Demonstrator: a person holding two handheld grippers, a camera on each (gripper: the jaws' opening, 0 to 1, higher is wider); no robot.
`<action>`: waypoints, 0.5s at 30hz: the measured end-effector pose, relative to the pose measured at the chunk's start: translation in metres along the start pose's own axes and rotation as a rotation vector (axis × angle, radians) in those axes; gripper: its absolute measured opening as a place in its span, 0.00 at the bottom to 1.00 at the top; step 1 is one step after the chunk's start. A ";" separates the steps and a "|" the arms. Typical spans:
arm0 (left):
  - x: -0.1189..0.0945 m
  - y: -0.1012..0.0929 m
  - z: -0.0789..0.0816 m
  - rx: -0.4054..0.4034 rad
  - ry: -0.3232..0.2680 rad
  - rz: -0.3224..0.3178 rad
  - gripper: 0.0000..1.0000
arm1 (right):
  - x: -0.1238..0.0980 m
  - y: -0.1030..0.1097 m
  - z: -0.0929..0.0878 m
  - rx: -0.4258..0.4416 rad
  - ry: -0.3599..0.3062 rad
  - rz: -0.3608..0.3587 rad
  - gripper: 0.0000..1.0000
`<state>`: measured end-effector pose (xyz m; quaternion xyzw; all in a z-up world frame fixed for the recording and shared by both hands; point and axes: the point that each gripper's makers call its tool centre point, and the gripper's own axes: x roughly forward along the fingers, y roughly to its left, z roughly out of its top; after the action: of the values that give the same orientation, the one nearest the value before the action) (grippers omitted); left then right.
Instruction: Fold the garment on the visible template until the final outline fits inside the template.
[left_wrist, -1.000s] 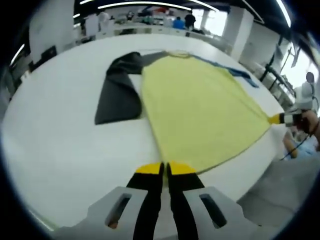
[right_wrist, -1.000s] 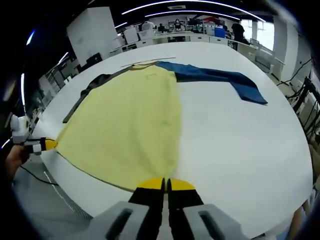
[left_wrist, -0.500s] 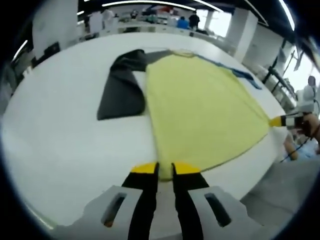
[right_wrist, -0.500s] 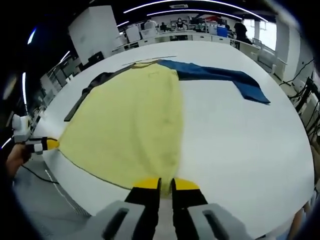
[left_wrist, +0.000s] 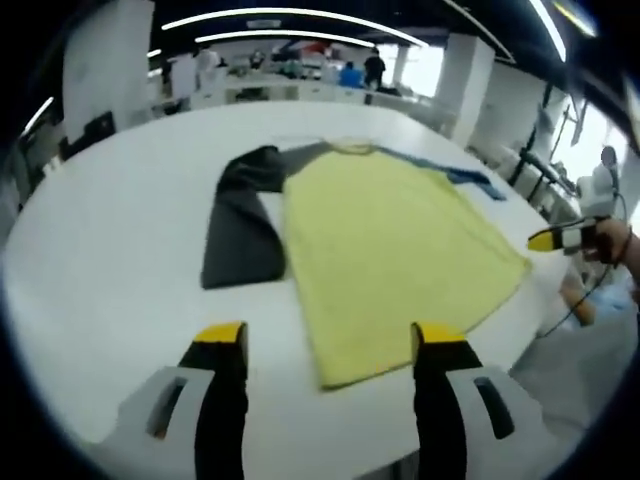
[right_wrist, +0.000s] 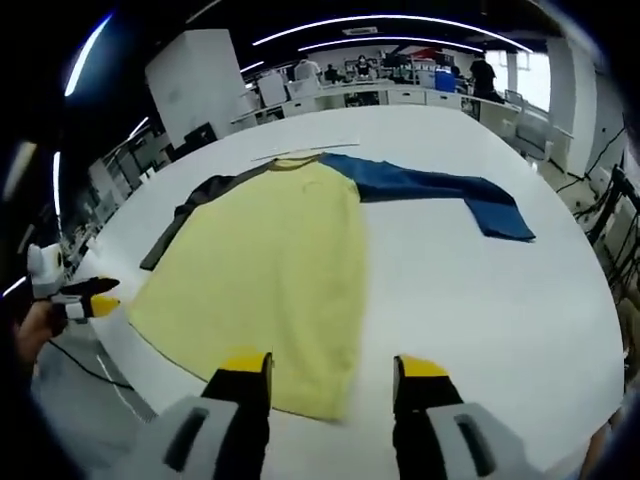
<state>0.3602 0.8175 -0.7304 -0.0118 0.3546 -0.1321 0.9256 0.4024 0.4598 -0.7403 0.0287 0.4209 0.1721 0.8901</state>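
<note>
Yellow shirt (left_wrist: 390, 250) flat on white surface (left_wrist: 110, 270), left hand-held gripper (left_wrist: 330, 345) jaws wide apart, right hand-held gripper (right_wrist: 335, 372) spread too, both empty

We see that both tools have let go of the yellow garment (left_wrist: 390, 250): the left tool (left_wrist: 330, 345) and right tool (right_wrist: 335, 372), pinched shut on its hem a second ago, now stand wide apart and seemingly lifted off the surface (right_wrist: 480, 300).
</note>
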 end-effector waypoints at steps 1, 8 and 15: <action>0.000 0.004 0.000 0.010 -0.001 0.016 0.64 | 0.001 -0.002 0.004 -0.004 -0.006 0.006 0.49; -0.002 0.009 0.010 -0.002 -0.047 0.009 0.78 | 0.001 -0.025 0.024 0.029 -0.058 -0.016 0.59; -0.003 0.000 0.018 0.013 -0.065 -0.013 0.83 | 0.005 -0.062 0.053 0.076 -0.107 -0.080 0.59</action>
<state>0.3694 0.8173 -0.7149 -0.0126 0.3234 -0.1400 0.9358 0.4634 0.4086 -0.7222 0.0546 0.3800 0.1184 0.9158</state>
